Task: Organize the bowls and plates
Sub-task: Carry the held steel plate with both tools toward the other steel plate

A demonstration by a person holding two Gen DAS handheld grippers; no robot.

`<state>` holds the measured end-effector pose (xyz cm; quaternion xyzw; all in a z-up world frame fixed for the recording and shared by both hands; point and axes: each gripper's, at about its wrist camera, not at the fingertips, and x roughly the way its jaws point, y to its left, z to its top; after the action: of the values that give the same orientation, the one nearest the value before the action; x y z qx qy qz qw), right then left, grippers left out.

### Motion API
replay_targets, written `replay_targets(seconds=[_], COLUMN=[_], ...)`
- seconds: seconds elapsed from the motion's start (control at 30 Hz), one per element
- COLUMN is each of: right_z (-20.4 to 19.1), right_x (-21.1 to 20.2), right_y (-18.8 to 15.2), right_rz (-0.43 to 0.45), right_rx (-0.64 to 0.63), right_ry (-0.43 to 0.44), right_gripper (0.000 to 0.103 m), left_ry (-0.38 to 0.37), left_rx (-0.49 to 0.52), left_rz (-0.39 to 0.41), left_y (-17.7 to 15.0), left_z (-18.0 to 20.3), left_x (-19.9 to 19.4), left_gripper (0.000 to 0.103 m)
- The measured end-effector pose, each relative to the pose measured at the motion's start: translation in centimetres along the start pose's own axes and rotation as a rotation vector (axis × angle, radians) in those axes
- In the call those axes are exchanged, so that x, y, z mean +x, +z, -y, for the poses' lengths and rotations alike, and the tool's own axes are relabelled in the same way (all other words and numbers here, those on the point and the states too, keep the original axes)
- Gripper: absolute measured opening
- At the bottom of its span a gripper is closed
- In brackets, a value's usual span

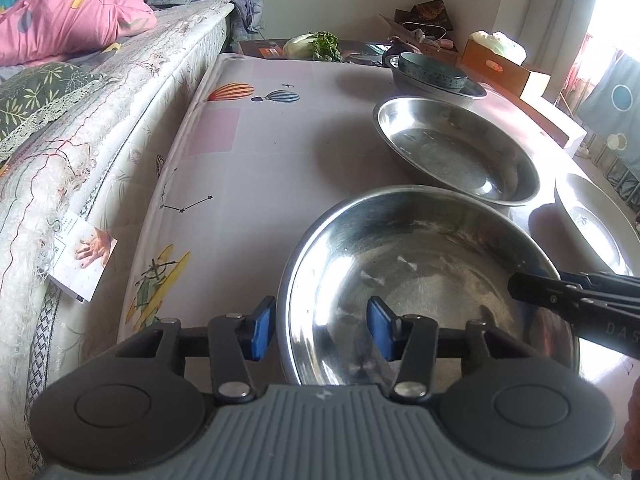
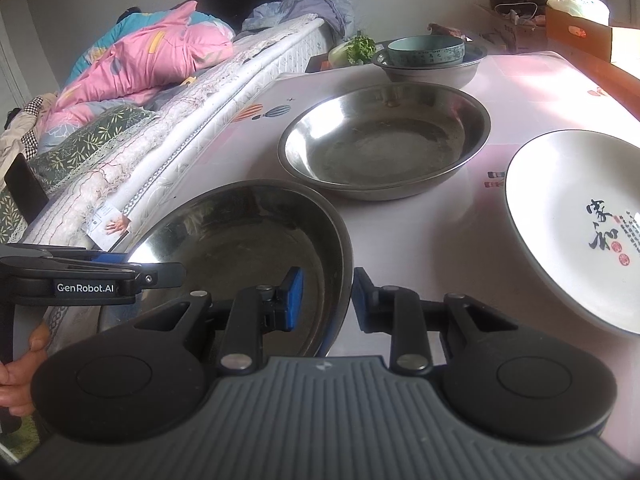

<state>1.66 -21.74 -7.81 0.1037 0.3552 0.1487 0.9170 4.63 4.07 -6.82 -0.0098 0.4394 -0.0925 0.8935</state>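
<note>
A wide steel bowl [image 1: 420, 280] [image 2: 240, 240] sits nearest on the patterned tablecloth [image 1: 248, 152]. My left gripper [image 1: 322, 328] straddles its near-left rim, one blue pad outside and one inside, open with a clear gap to the inner pad. My right gripper [image 2: 326, 300] is shut on the bowl's right rim; its fingers [image 1: 560, 294] also reach in from the right in the left wrist view. Behind it sits a second steel bowl [image 1: 456, 152] [image 2: 384, 140]. A white plate [image 2: 580, 232] [image 1: 592, 220] with black characters lies to the right. Farther back, a teal ceramic bowl [image 1: 432, 70] [image 2: 426, 50] rests inside a steel basin [image 1: 476, 92] [image 2: 428, 74].
A mattress with bedding [image 1: 100, 140] runs along the table's left edge, with a small card [image 1: 84, 256] tucked against it. Leafy vegetables [image 1: 316, 44] and cardboard boxes [image 1: 500, 64] stand at the far end. A person's hand [image 2: 16, 372] grips the left gripper's handle.
</note>
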Motion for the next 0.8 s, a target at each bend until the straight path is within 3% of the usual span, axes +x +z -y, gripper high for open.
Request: replay_targets(seconds=[0.2, 0.57, 0.8], right_z=[0.1, 0.8, 0.7], right_x=[0.0, 0.0, -0.2], right_y=[0.0, -0.1, -0.1], right_rz=[-0.002, 0.003, 0.010], right_rx=[0.006, 0.023, 0.026], right_ry=[0.005, -0.007, -0.005], right_gripper=[0.026, 0.026, 0.026], left_ry=[0.015, -0.043, -0.042], left_rx=[-0.005, -0.014, -0.018], left_rz=[-0.003, -0.026, -0.030], left_y=[0.0, -1.2, -1.2], left_z=[-0.1, 0.2, 0.3], left_x=[-0.2, -1.9, -1.7], left_gripper=[0.039, 0.039, 0.039])
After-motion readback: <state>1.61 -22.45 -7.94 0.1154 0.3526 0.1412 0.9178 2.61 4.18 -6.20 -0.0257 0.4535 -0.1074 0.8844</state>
